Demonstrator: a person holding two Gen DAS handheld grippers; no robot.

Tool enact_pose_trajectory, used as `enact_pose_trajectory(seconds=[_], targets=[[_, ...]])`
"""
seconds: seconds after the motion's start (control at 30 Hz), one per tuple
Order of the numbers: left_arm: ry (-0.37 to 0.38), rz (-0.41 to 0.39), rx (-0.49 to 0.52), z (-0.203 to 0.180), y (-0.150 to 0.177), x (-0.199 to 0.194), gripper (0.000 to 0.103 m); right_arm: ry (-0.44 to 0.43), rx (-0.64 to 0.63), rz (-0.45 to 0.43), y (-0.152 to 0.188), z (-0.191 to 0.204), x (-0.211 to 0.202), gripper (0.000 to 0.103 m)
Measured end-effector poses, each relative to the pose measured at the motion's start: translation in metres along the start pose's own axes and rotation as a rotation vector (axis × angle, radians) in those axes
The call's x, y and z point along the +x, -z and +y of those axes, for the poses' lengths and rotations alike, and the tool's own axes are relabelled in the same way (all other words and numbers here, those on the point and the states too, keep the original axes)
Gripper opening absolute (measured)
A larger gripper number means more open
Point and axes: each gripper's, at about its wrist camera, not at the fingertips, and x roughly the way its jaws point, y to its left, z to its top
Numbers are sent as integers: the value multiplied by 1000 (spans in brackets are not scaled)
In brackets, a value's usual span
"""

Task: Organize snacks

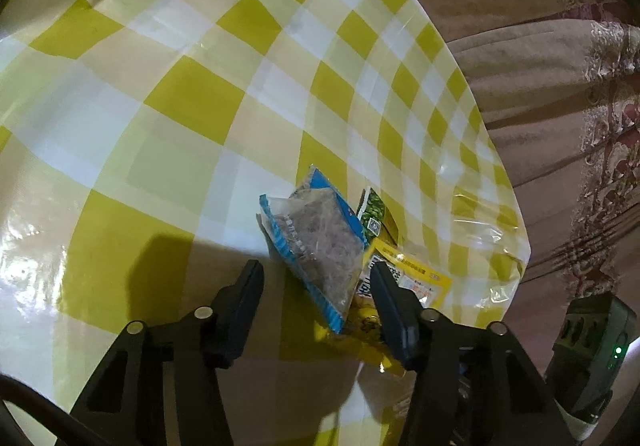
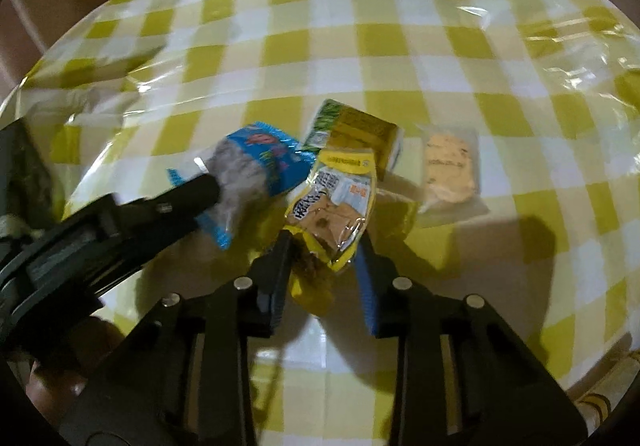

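Observation:
A blue snack packet (image 1: 316,242) with grey contents lies on the checked table, between the open fingers of my left gripper (image 1: 316,274); it also shows in the right wrist view (image 2: 256,169). A yellow snack packet (image 2: 332,205) lies beside it, its lower end between the open fingers of my right gripper (image 2: 324,242); it also shows in the left wrist view (image 1: 404,286). A green-and-yellow packet (image 2: 356,133) lies behind them. A clear packet with a pale biscuit (image 2: 450,169) lies to the right. The left gripper's finger (image 2: 188,197) touches the blue packet.
The table has a yellow-and-white checked cover (image 1: 180,93) under clear plastic. Its edge runs along the right of the left wrist view, with a pink curtain (image 1: 540,45) beyond. A dark device with a green light (image 1: 592,350) sits at lower right.

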Motion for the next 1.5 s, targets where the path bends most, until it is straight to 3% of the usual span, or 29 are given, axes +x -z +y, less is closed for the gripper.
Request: enact_pose_trajectory(seconds=[0.13, 0.47, 0.83, 1.1, 1.5], targets=[[12, 20, -26, 5, -1, 5, 33, -60, -24, -3, -3, 8, 5, 32], [61, 22, -119, 24, 0, 6, 16, -203, -61, 8, -5, 26, 13, 32], [33, -15, -121, 24, 2, -2, 10, -256, -27, 63, -9, 35, 32, 34], [16, -40, -102, 23, 5, -9, 9, -268, -6, 20, -9, 32, 25, 28], [-9, -49, -25, 8, 22, -31, 6, -239, -14, -1, -2, 18, 9, 26]])
